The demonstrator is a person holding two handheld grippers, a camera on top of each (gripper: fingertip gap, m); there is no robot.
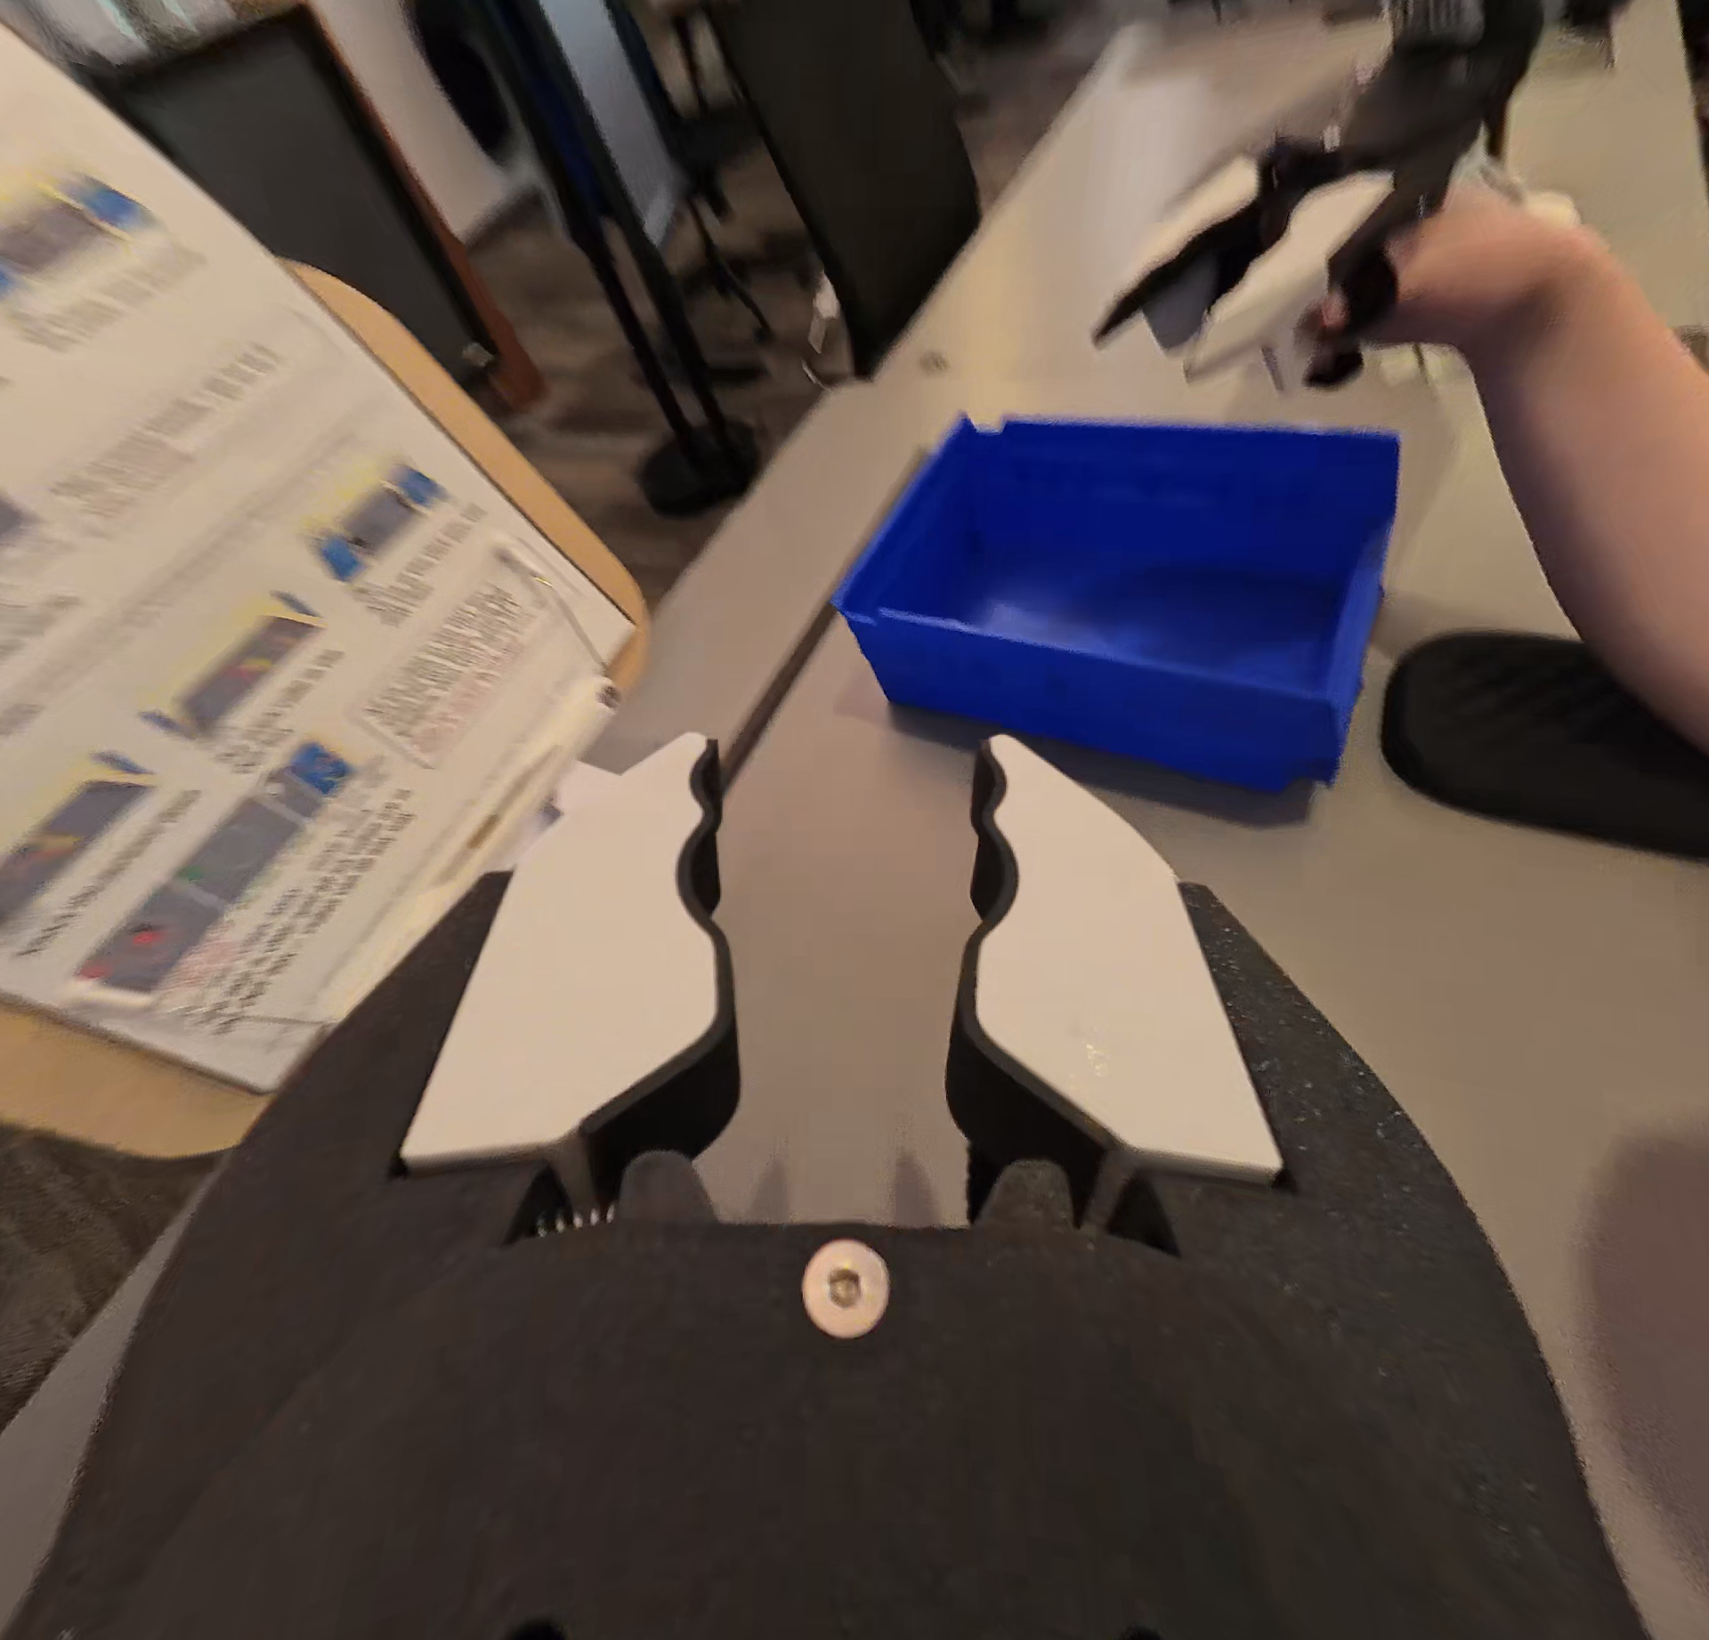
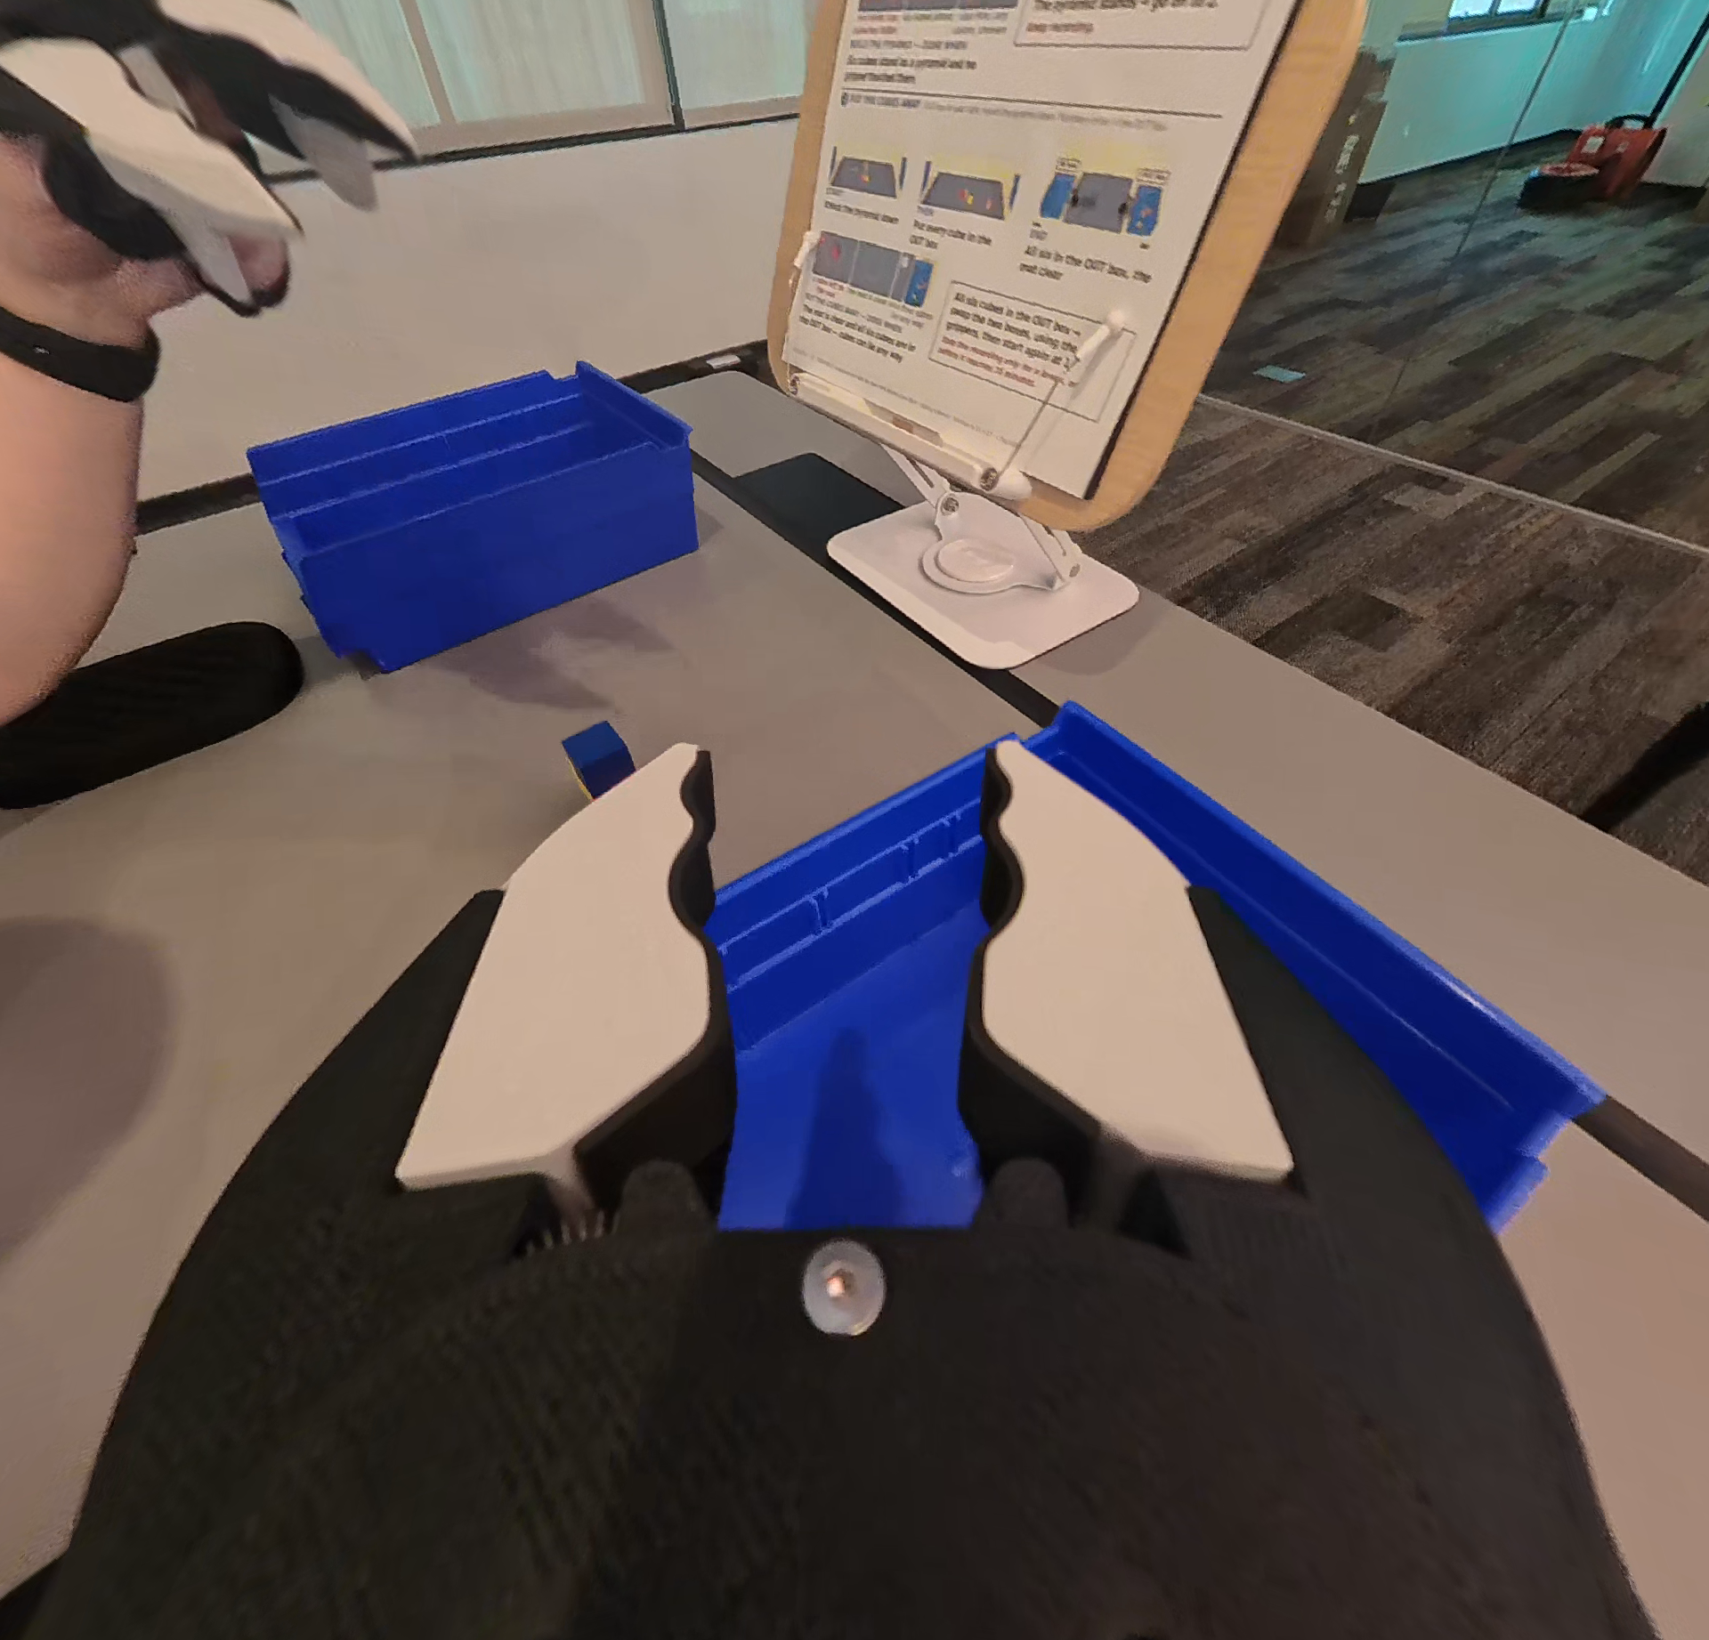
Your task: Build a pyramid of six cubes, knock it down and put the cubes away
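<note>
On table [image 2: 388,856], small blue cube [image 2: 596,757]

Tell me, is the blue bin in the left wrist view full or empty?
Empty: the blue bin shows only its bare blue floor, with no cubes inside.
</note>
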